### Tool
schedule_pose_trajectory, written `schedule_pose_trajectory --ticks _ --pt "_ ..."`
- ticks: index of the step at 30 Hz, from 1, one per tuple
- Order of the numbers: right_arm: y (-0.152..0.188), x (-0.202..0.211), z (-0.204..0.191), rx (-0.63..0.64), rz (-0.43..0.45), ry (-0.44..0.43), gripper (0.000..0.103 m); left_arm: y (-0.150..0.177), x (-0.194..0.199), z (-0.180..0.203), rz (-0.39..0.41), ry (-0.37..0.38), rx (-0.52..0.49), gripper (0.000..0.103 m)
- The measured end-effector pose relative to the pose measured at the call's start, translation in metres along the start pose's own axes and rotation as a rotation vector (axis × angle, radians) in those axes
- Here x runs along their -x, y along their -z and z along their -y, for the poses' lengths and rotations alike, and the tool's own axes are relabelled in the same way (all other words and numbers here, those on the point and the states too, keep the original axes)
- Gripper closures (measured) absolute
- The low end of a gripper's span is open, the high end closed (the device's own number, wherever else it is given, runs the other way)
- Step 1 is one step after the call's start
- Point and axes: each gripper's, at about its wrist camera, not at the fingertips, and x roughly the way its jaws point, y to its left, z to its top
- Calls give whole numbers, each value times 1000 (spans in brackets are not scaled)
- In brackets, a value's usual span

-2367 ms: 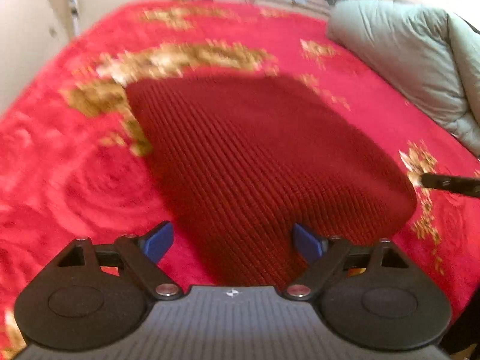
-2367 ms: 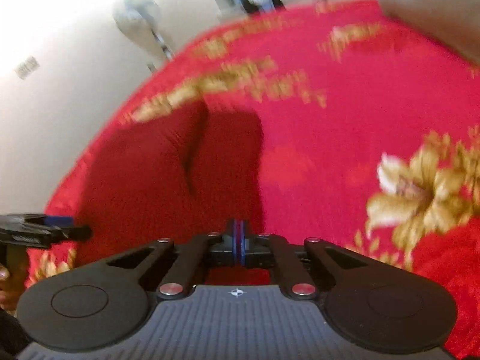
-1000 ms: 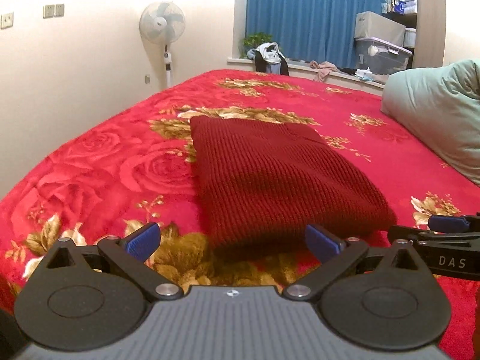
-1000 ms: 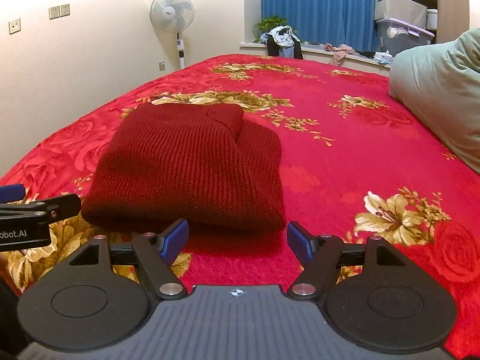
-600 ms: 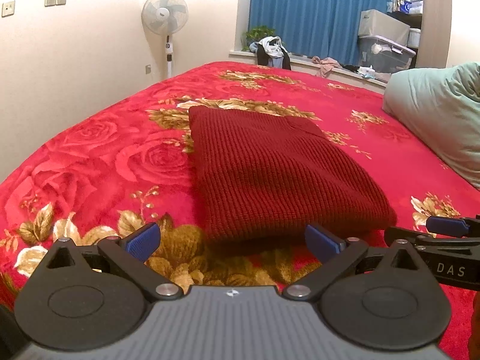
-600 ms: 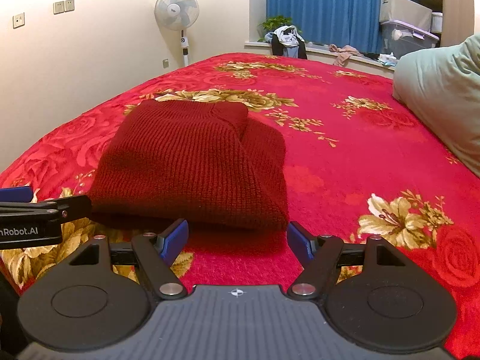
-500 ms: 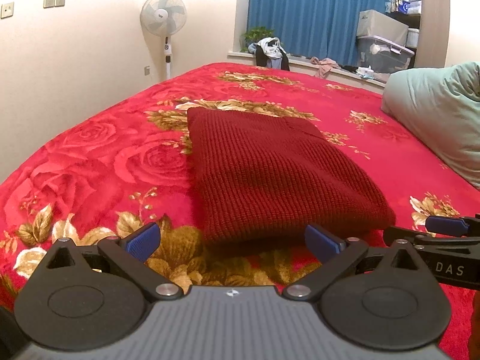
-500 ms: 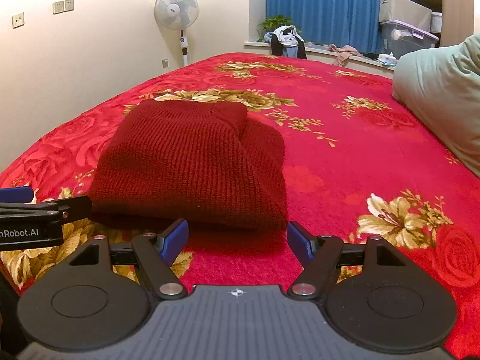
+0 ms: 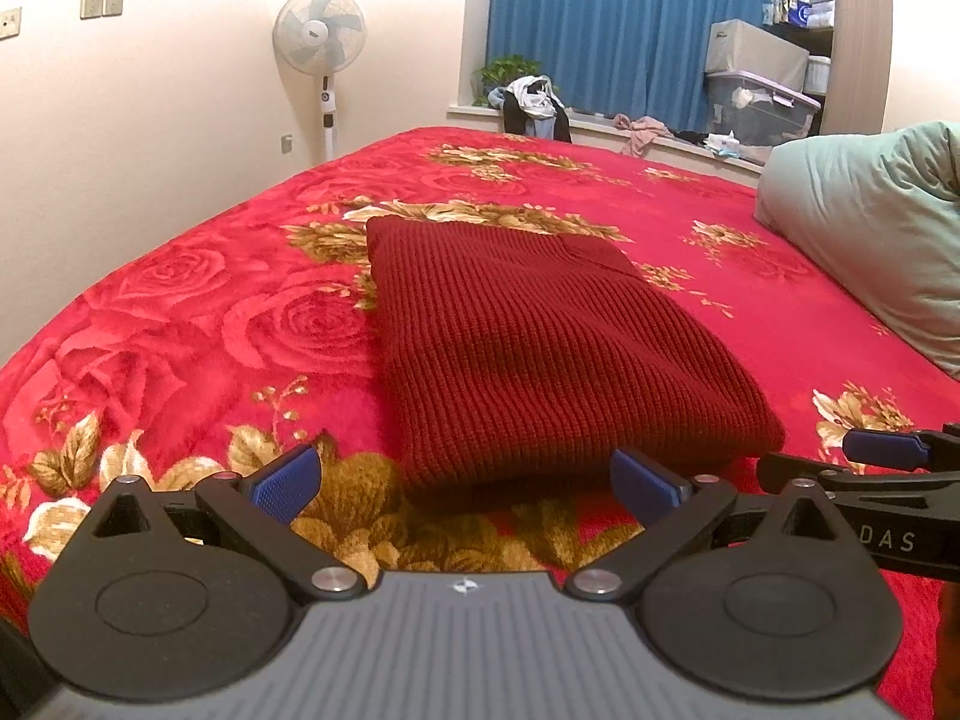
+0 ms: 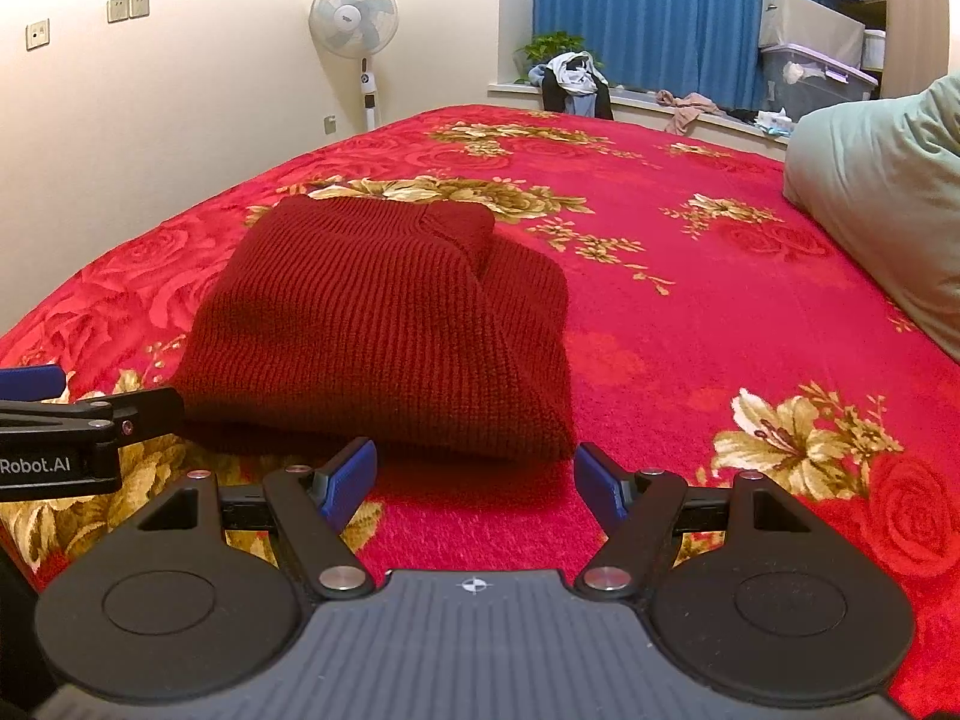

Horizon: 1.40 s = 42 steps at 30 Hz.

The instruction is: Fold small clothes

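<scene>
Dark red ribbed knit fills the middle of both views — the folded sweater (image 9: pixel 528 354) lies flat on the red floral bedspread (image 9: pixel 180 330), a neat block with its rounded fold edge towards the cameras. From the left wrist, the left gripper (image 9: pixel 465 483) hangs just short of that near edge, its blue-padded fingers (image 9: pixel 282 483) spread wide and holding nothing. The sweater's near edge sits right between and just beyond the two fingertips, apart from both pads, with gold roses of the bedspread showing in the gap below it. Off past the right-hand finger, the right gripper (image 9: pixel 882 450) pokes in from the side, level with the sweater's near right corner and just beside it.

Over to the right wrist: the right gripper (image 10: pixel 474 474) is open wide too, nothing between its blue fingers (image 10: pixel 351 474). Here the sweater (image 10: pixel 384 330) lies ahead and mostly beyond the left-hand finger, its near right corner ending just in front of the gap, not touching either pad. A folded layer shows along its right side, with the collar at the far end. The left gripper (image 10: pixel 30 384) enters beyond the left-hand finger, close by the sweater's near left corner.

Further off, a pale green pillow (image 10: pixel 882 198) rests well to the right of the fingers, and a standing fan (image 10: pixel 354 30) is against the wall far ahead — beside blue curtains (image 10: pixel 648 18).
</scene>
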Motion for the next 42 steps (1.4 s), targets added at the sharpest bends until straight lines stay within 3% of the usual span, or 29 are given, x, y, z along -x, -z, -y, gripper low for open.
schedule_pose_trajectory --ticks 42 --pt "1 -1 0 18 -1 -2 29 0 1 0 3 5 -1 0"
